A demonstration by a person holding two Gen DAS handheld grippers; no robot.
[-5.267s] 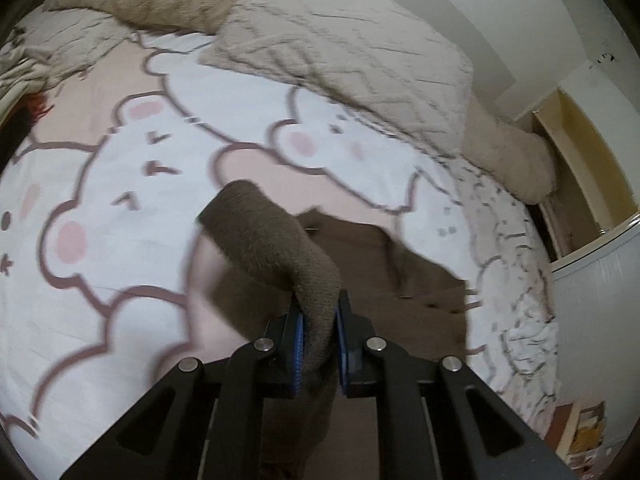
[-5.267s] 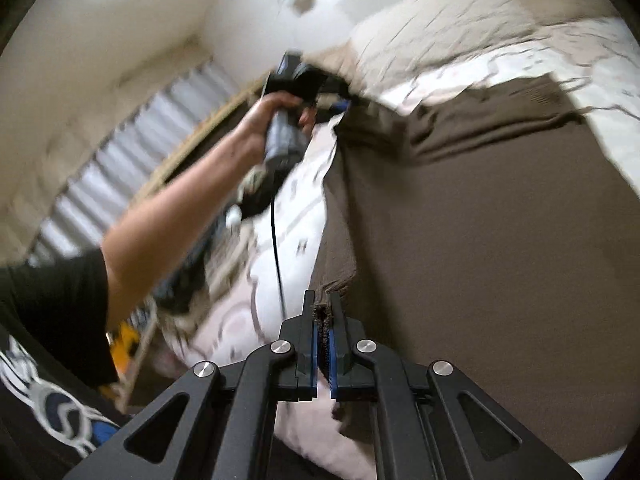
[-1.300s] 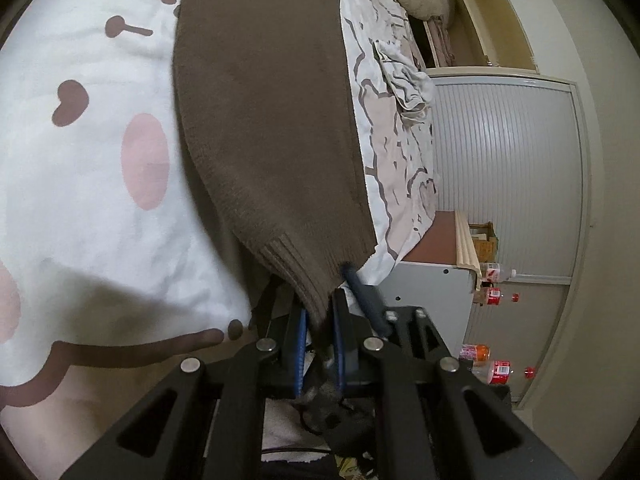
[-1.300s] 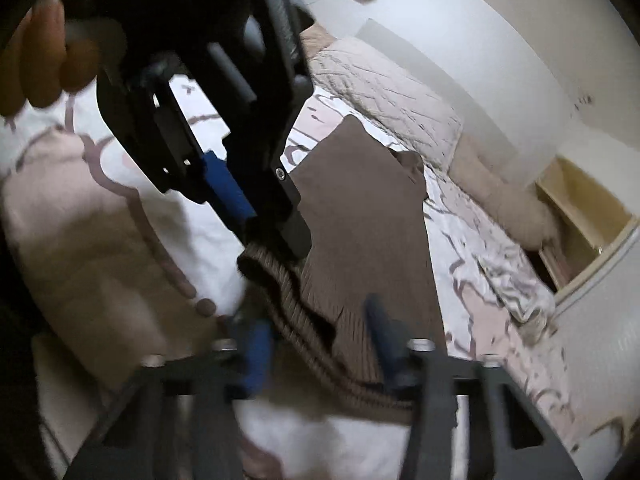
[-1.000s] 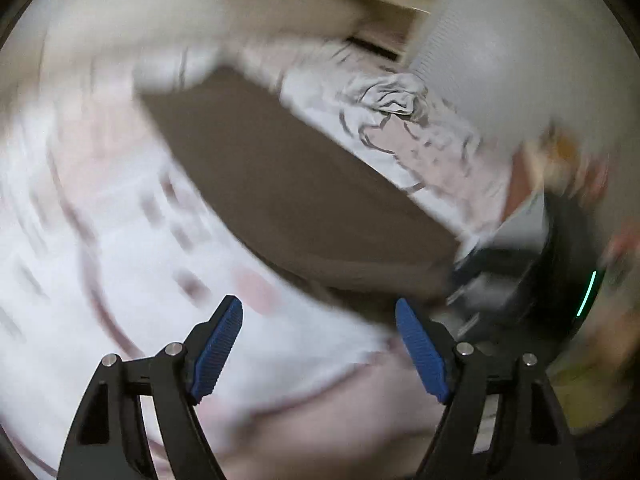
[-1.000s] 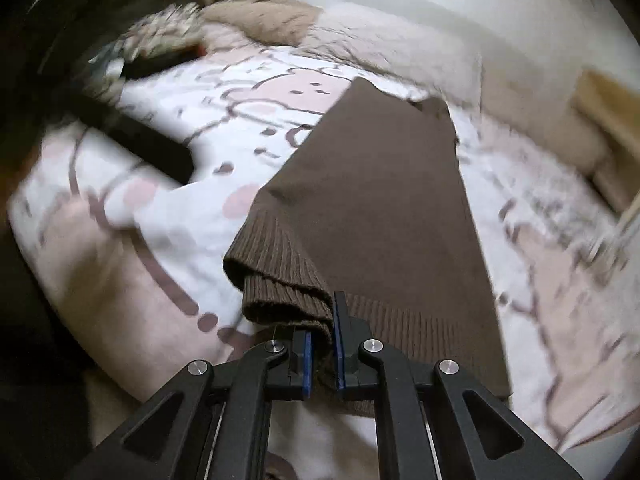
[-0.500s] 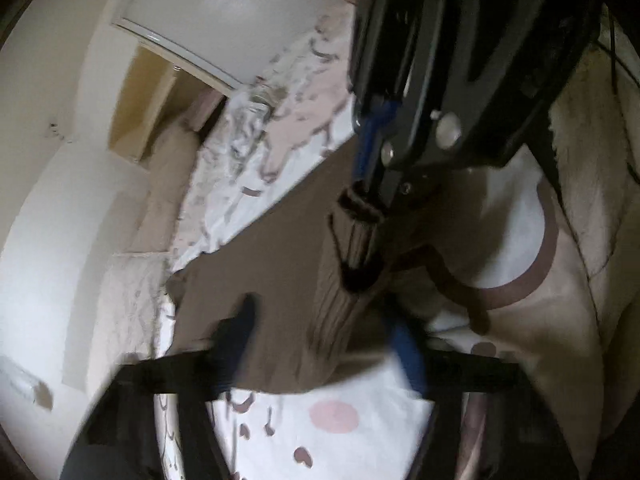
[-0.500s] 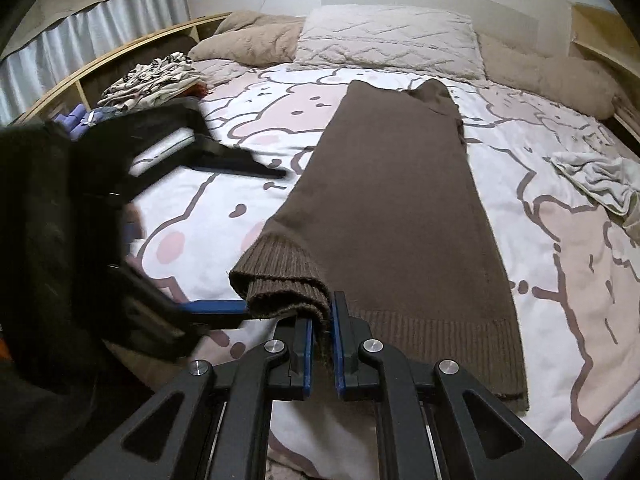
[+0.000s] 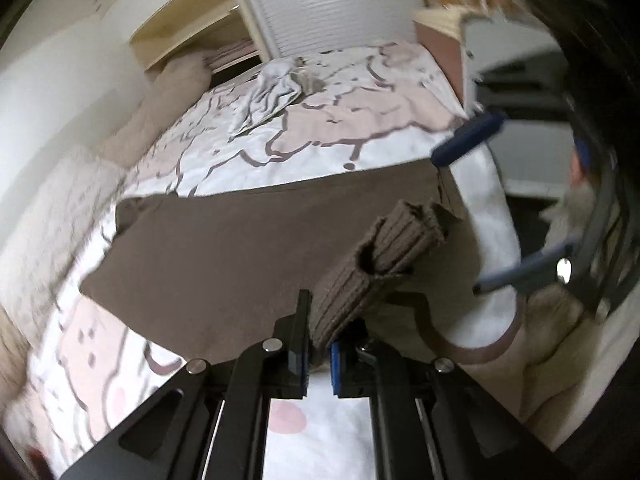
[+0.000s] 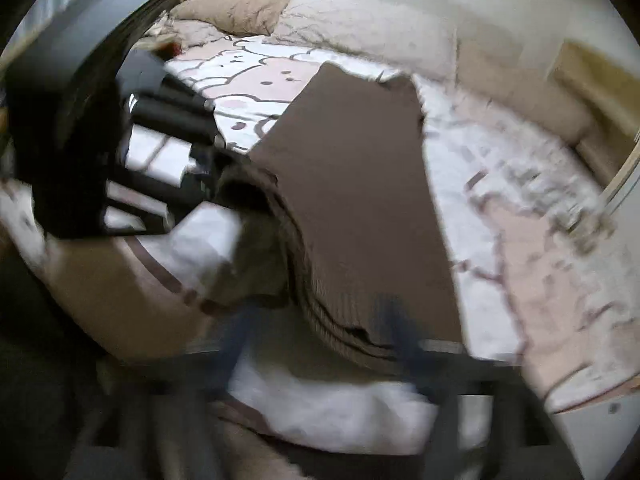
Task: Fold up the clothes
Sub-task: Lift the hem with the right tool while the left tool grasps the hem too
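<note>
A brown knitted sweater (image 9: 248, 248) lies folded lengthwise in a long strip on the bed. My left gripper (image 9: 318, 354) is shut on its ribbed hem corner (image 9: 384, 248), which stands up between the blue pads. In the right wrist view the sweater (image 10: 360, 184) runs up the bed and the left gripper (image 10: 208, 176) grips the hem at its near left corner. My right gripper (image 10: 320, 332) is blurred, its jaws wide apart over the hem, holding nothing. It also shows open in the left wrist view (image 9: 492, 216).
The bed has a white and pink bear-print cover (image 9: 360, 120). A crumpled white garment (image 9: 272, 88) lies on it beyond the sweater. Pillows (image 10: 360, 28) sit at the headboard. A wooden shelf (image 9: 192, 36) and a white slatted door (image 9: 332, 4) stand beside the bed.
The right gripper, shut on the hem half a second ago, has opened and let go. The left gripper, open then, has closed on the same hem corner.
</note>
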